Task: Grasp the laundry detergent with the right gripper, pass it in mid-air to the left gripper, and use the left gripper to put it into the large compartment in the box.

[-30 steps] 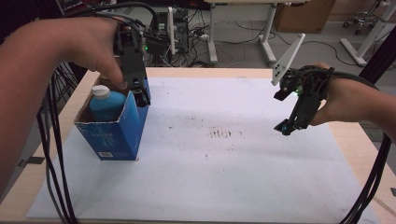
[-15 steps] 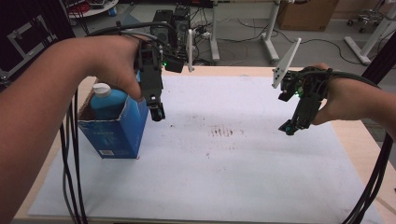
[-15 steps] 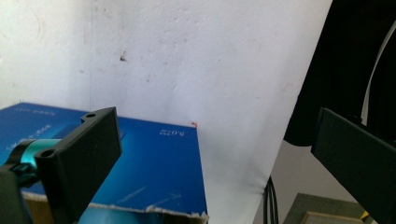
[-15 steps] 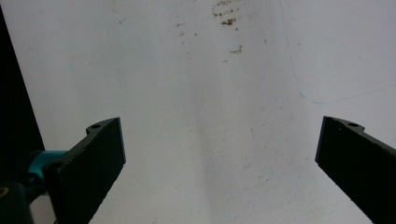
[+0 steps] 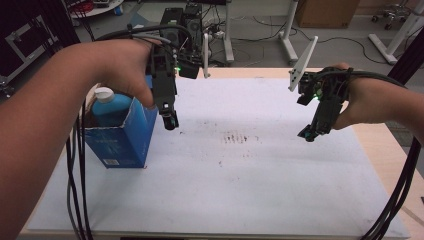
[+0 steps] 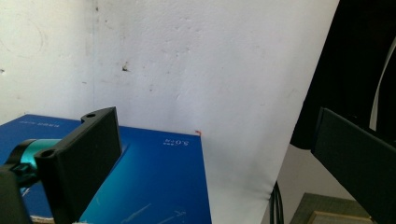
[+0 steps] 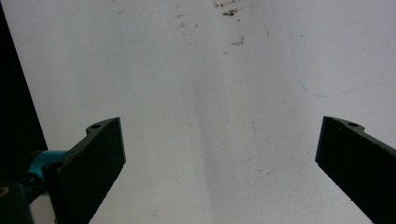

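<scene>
A blue bottle (image 5: 107,106) with a white cap stands upright inside an open blue box (image 5: 122,140) at the left of the white sheet (image 5: 240,175) covering the table (image 5: 372,145). The left gripper (image 5: 170,120) hangs just beside the box, fingers spread, empty. The right gripper (image 5: 308,134) hovers well apart, fingers spread wide

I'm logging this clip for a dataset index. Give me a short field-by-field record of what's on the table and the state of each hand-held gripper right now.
surface: table covered by a white sheet with dark smudges near the middle
box: blue carton, open top, upright at the sheet's left edge
contents: blue bottle with white cap, standing inside the carton
left hand-held gripper: open, holding nothing, above the sheet beside the carton's right side
right hand-held gripper: open, holding nothing, above the sheet's right part
</scene>
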The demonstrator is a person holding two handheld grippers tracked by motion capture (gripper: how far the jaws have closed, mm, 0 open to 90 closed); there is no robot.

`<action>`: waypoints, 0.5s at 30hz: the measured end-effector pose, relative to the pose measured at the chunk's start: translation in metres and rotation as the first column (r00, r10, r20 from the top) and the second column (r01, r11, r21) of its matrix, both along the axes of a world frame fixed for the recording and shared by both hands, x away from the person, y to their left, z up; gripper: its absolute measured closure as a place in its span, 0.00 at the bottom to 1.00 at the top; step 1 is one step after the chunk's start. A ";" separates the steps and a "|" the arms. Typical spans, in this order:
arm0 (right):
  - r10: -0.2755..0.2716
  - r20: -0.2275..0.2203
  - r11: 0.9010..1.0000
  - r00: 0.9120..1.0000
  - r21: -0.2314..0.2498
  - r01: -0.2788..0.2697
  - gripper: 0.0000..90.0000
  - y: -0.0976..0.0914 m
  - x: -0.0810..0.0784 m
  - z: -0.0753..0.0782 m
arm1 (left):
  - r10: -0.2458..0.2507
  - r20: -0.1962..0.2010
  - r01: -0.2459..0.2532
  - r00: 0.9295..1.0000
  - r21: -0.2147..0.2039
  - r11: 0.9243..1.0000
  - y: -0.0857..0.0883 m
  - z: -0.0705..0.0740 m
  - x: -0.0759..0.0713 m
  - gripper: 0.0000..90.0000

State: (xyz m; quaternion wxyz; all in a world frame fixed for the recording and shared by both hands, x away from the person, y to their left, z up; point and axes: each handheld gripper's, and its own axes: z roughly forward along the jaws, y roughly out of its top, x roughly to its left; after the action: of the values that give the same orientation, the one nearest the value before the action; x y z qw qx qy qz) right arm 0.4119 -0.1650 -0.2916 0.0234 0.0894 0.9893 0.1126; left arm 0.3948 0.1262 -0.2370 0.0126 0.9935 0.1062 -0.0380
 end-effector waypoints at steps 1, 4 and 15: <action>0.000 -0.002 1.000 1.000 -0.006 0.000 0.01 0.001 -0.001 0.000 | 0.003 0.000 -0.003 1.000 0.000 1.000 0.000 0.000 0.000 0.02; 0.003 -0.003 1.000 1.000 0.000 -0.003 0.01 0.003 -0.002 0.001 | 0.006 0.003 -0.006 1.000 -0.001 1.000 0.001 0.000 0.000 0.02; 0.008 0.001 1.000 1.000 -0.006 -0.008 0.01 0.005 -0.001 0.005 | -0.003 0.007 0.003 1.000 0.003 1.000 0.003 0.001 -0.002 0.02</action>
State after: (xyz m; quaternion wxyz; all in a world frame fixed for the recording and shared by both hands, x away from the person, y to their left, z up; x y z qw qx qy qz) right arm 0.4106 -0.1596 -0.2865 0.0238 0.0852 0.9900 0.1099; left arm 0.3927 0.1289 -0.2363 0.0116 0.9938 0.1048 -0.0345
